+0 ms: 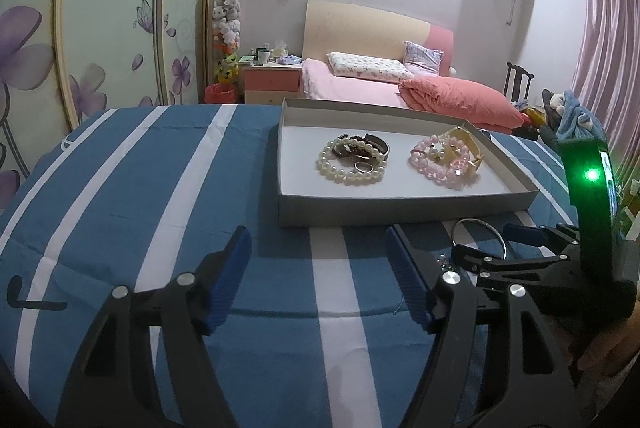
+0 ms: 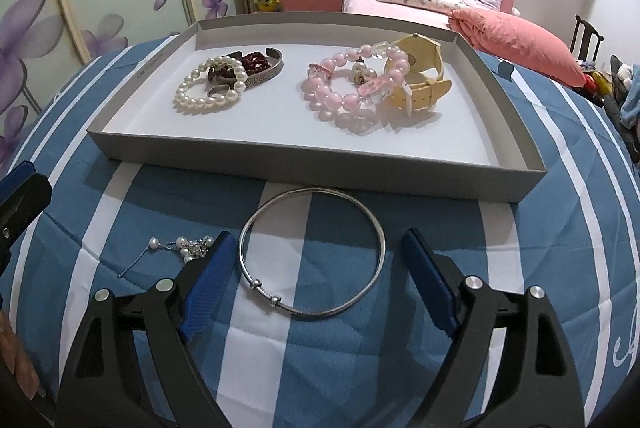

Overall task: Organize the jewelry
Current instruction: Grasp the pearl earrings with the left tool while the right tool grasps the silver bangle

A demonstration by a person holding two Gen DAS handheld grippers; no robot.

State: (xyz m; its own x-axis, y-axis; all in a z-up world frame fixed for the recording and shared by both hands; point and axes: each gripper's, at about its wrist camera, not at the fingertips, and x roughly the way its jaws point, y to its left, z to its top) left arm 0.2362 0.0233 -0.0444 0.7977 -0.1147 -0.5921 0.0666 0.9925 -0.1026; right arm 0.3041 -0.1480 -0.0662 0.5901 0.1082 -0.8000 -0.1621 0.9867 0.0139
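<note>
Silver bangle [image 2: 312,252] between parted right tongs [image 2: 318,282]

Pink bed [image 1: 360,88], nightstand [image 1: 272,82], pink curtain [image 1: 608,40], flowered wardrobe [image 1: 112,28]

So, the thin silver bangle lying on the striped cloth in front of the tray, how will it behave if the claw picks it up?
The silver bangle looks like a stiff metal hoop, so it should hold its shape. Its thin smooth wire may slip between the pads. It lies flat on soft cloth, so getting under it could be awkward. Its two small beads may slide.
</note>
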